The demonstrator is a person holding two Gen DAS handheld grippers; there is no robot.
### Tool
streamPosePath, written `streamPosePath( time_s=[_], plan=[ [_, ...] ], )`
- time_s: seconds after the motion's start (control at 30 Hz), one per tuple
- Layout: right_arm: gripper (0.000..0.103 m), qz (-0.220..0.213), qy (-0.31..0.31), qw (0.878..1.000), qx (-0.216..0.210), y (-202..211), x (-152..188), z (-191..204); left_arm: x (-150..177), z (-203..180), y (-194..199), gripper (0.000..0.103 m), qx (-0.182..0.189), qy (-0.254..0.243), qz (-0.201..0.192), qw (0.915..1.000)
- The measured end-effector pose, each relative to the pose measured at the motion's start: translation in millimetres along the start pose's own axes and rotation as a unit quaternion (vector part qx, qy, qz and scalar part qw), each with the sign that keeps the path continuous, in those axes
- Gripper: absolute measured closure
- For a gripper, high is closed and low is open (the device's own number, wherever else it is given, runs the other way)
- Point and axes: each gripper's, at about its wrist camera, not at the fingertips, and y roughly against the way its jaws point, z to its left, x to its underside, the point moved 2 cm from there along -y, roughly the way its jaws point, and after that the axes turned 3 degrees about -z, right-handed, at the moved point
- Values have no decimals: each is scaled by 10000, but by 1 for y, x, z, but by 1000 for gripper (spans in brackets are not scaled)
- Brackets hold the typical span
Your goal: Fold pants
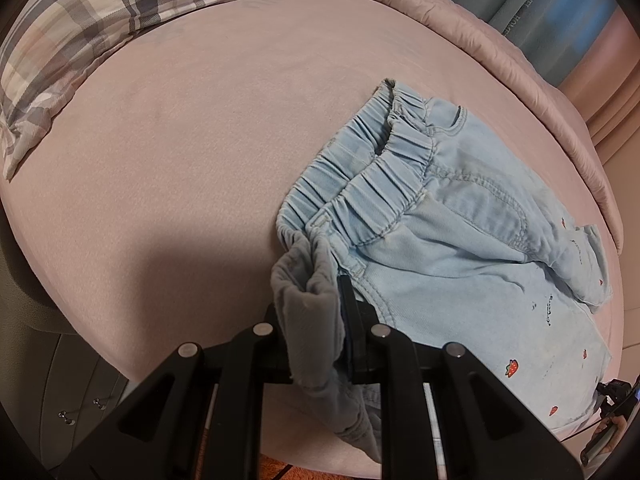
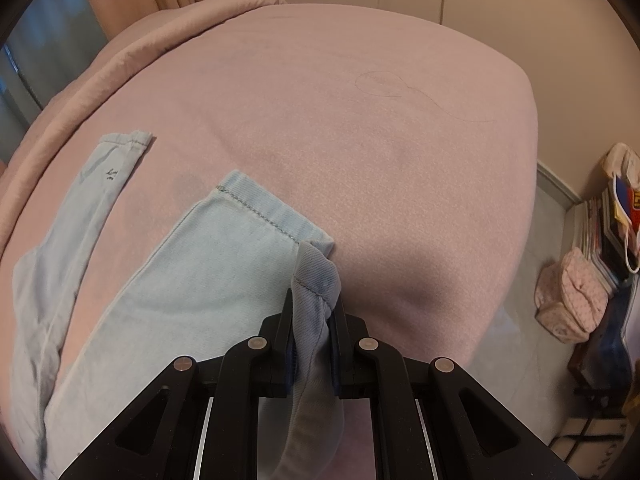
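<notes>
Light blue denim pants (image 1: pixel 460 220) with an elastic waistband and small red strawberry prints lie on a pink bed. My left gripper (image 1: pixel 316 292) is shut on the near corner of the waistband, and the pinched cloth bunches up between the black fingers. In the right wrist view the two legs of the pants (image 2: pixel 192 272) stretch away to the left, one hem near the middle, the other further left. My right gripper (image 2: pixel 314 304) is shut on the corner of the nearer leg's hem, which folds up between its pads.
A plaid pillow (image 1: pixel 100 40) lies at the bed's far left and a rolled pink quilt (image 1: pixel 500 52) runs along the far edge. Beside the bed's right side stand stacked books and a pink pouch (image 2: pixel 572 300) on the floor. A long hair (image 2: pixel 400 88) lies on the pink sheet (image 2: pixel 360 140).
</notes>
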Motion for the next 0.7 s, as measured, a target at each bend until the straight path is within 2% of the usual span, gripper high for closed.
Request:
streamPosePath(
  time_s=[0.7],
  plan=[
    [95, -13, -9, 10000, -94, -1, 2, -8, -1, -4, -2, 85, -57, -33, 2, 10000]
  ],
)
